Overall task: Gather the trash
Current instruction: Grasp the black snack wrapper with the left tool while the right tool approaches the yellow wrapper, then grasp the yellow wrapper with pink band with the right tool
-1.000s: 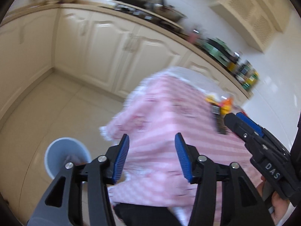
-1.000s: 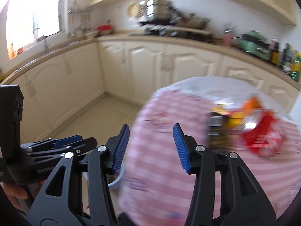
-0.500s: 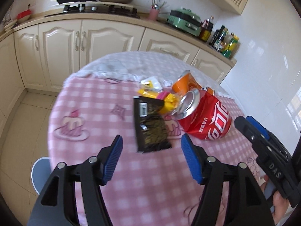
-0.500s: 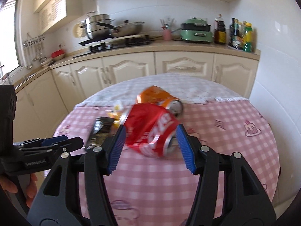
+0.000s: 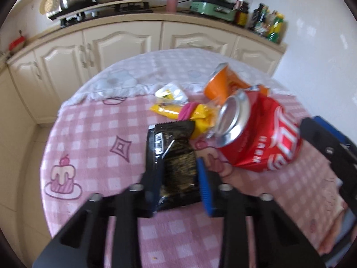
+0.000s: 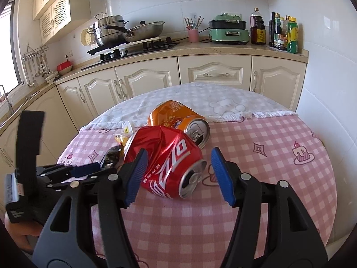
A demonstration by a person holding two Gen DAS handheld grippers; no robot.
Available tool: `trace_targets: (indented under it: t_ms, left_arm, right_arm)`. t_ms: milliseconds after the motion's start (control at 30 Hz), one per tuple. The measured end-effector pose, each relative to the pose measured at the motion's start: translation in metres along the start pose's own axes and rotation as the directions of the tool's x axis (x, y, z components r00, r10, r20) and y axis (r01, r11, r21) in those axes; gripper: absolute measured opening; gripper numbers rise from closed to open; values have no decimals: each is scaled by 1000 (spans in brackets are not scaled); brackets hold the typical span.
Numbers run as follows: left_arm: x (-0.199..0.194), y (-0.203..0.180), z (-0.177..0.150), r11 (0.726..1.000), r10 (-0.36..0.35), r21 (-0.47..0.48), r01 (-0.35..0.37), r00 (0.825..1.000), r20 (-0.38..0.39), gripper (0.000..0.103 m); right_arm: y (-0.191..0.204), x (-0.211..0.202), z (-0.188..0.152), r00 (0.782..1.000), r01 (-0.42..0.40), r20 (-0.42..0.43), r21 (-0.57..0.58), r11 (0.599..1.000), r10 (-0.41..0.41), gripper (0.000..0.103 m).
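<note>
Closest to you on the pink checked tablecloth (image 5: 84, 134), your left gripper (image 5: 178, 185) has just been closing, and its blue pads now sit against both sides of the black wrapper (image 5: 174, 156), which lies flat on the cloth; half a second ago those jaws stood wide with the wrapper ahead of them. Your right gripper (image 6: 178, 174) has been opening a little further and is spread around the near end of the crushed red can (image 6: 165, 163) without pressing on it; earlier the can sat farther off. Just behind the wrapper lie yellow wrappers (image 5: 178, 111), and behind the red can an orange can (image 6: 178, 120) lies on its side, touching it. A second ago both cameras faced the floor and cabinets; now they face the counter (image 6: 200, 47).
</note>
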State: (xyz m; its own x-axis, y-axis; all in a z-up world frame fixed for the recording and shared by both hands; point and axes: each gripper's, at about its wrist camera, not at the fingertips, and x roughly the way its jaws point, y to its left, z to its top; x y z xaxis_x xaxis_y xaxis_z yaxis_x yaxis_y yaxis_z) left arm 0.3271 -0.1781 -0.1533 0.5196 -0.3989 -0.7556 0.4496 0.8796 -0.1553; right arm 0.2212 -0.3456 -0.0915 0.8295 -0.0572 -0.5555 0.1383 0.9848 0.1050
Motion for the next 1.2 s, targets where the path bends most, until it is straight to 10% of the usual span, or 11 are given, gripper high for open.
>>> trace_targets:
  t_ms: [533, 800, 1200]
  left_arm:
    - [-49, 75, -15, 985, -61, -153, 81, 990, 129, 5]
    - [-58, 98, -19, 971, -96, -199, 129, 981, 171, 5]
    - [-62, 104, -22, 969, -98, -204, 137, 977, 188, 4]
  right_arm:
    - [99, 52, 22, 985, -89, -167, -273, 958, 44, 59]
    - [135, 67, 27, 992, 21, -104, -455, 890, -77, 59]
    - [138, 116, 14, 955, 11, -252, -504, 864, -159, 53]
